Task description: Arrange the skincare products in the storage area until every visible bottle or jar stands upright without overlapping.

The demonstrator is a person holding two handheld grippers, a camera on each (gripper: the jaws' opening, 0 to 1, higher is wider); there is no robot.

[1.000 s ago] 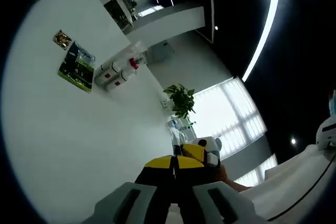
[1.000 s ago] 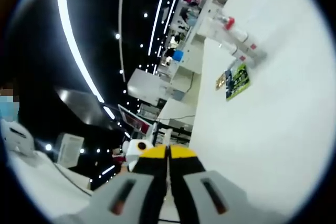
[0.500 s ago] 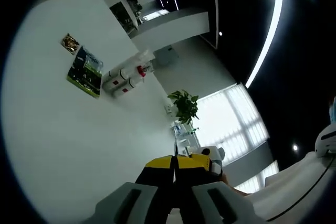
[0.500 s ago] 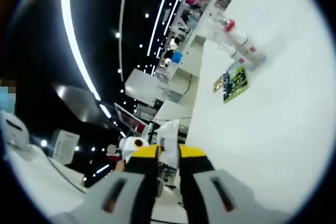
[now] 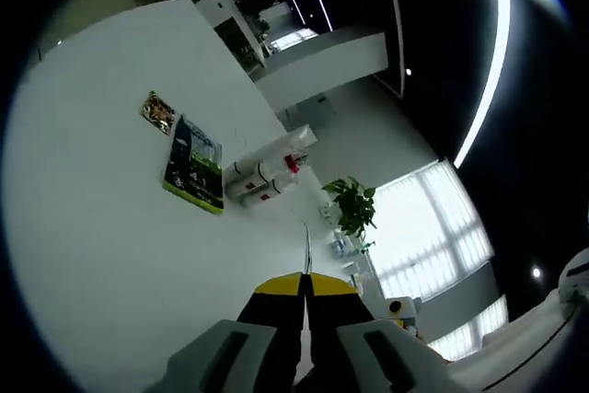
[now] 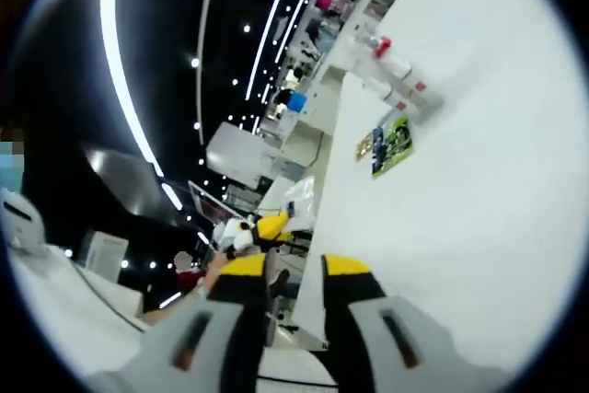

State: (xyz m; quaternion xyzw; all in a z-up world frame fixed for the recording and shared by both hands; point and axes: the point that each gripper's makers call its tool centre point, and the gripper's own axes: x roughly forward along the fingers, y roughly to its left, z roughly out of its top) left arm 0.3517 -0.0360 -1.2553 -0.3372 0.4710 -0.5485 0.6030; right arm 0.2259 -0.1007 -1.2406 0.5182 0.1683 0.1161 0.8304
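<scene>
Since the skincare bottles (image 5: 262, 179) are lying flat on their sides in a tight little cluster out on the white table (image 5: 101, 255), the real work of standing them up hasn't started, I'd say. In the left gripper view they're white tubes with red bits, one with a red cap, pressed right up against each other, just past a green and dark leaflet (image 5: 194, 165) and a small shiny packet (image 5: 158, 111). The right gripper view has the same bunch (image 6: 394, 80) near the far edge of the table, next to the leaflet (image 6: 388, 145).

Left gripper (image 5: 305, 296) has its yellow-tipped jaws closed together with nothing between them. Right gripper (image 6: 294, 273) has its jaws parted with a clear gap, also holding nothing. Both are well away from the bottles.

What could go sideways, my guess:
- the bottles are touching, so grabbing one could nudge its neighbours, and round ones roll; they're close to the table edge
- narrow bottles tip easily if let go a bit tilted, and one falling takes the rest with it
- the left jaws need opening before going in, otherwise they just shove stuff
- the leaflet is close enough to get dragged along

Can't tell exactly how many bottles there are, too small.
</scene>
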